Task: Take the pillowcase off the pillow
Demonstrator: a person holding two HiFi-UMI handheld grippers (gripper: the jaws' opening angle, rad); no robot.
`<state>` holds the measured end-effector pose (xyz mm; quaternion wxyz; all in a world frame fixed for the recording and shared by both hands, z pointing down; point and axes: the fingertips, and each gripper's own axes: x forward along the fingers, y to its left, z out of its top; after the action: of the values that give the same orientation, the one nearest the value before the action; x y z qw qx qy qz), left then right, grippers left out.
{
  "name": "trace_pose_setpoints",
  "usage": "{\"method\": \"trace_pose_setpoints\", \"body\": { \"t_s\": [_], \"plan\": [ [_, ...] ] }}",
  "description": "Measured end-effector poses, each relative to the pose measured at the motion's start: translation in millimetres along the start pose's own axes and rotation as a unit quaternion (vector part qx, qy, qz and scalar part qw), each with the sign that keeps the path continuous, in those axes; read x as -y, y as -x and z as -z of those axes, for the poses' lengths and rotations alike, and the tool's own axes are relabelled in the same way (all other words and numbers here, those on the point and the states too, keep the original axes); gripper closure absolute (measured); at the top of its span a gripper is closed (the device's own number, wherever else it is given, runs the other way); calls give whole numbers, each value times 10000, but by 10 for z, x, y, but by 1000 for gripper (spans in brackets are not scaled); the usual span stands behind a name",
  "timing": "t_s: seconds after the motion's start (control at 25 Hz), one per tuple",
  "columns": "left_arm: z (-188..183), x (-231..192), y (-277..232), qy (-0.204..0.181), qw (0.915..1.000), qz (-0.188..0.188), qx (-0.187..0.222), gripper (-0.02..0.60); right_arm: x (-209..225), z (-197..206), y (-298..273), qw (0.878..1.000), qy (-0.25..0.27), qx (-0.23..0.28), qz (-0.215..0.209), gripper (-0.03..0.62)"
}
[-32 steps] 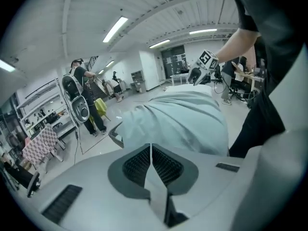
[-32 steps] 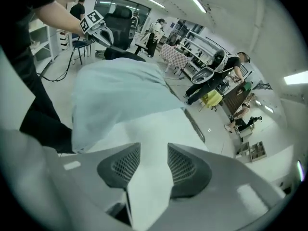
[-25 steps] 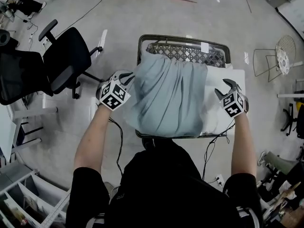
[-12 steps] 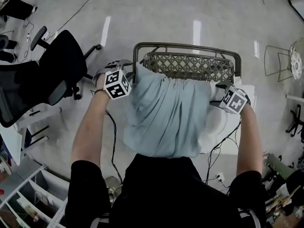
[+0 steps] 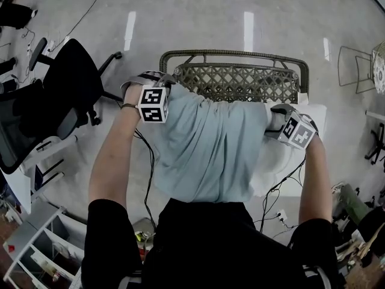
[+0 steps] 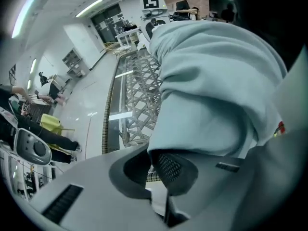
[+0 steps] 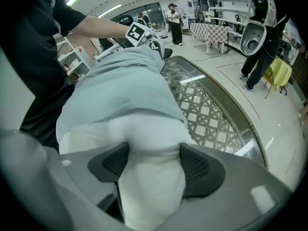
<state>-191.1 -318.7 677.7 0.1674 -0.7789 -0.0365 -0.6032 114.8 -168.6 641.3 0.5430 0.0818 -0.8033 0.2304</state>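
**Head view:** The pillowcase (image 5: 207, 143) is seen lying across the chair (image 5: 240, 83), its long axis running side to side between the two grippers. The left gripper (image 5: 159, 83) is set at its far left corner. The right gripper (image 5: 280, 116) is set at the right end, where the white pillow (image 5: 274, 164) is bared beyond the pillowcase's mouth.

**Left gripper view:** The fingers (image 6: 175, 170) have just been closing and are now drawn together. The pillowcase's corner edge seems to be pinched between them, and the rest of the cloth bulges away above and to the right.

**Right gripper view:** The fingers (image 7: 197, 170) have just been opening. They are held wide and pressed on the bare pillow end, which is squeezed between the pads, with the pillowcase's hem just beyond.

Most of the pillow is judged to be covered yet. The coming pull would be made along the long axis, with the pillowcase drawn leftward while the pillow is anchored on the right.
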Motion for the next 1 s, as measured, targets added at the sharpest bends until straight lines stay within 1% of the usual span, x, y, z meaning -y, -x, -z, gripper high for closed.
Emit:
{"method": "trace_pose_setpoints", "body": {
  "t_s": [0.08,0.16,0.24,0.32,0.4,0.52,0.68,0.76,0.84,0.92,1.0],
  "plan": [
    [8,18,19,117,9999,40,-32,572,-42,13,-17,9999,86,-98,-82,263],
    [132,43,68,166,9996,11,-231,574,-77,31,-22,9996,115,-198,-135,297],
    [390,75,172,267,9982,-70,-532,575,-87,51,13,9996,42,-258,-132,332],
    [715,147,354,611,9951,-115,-764,575,-81,62,77,9996,-108,-243,-91,357],
    [1034,288,568,979,9906,-124,-952,575,-75,74,125,9995,-265,-195,-33,368],
    [1417,612,841,1349,9832,-126,-1219,575,-71,96,157,9988,-412,-237,106,375],
    [1767,1098,1066,1815,9731,-202,-1403,575,-37,129,143,9973,-511,-313,413,373],
    [1928,1365,1133,2095,9659,-247,-1498,575,-29,140,143,9960,-594,-287,606,373],
    [2028,1616,1177,2494,9575,-298,-1415,575,-27,124,149,9940,-710,-252,797,372],
    [1962,1797,1195,2854,9511,-342,-1128,574,-30,124,137,9923,-719,-320,955,368],
    [1765,1877,1190,2960,9508,-384,-827,573,-38,133,113,9907,-687,-459,1082,362]
  ]
}}
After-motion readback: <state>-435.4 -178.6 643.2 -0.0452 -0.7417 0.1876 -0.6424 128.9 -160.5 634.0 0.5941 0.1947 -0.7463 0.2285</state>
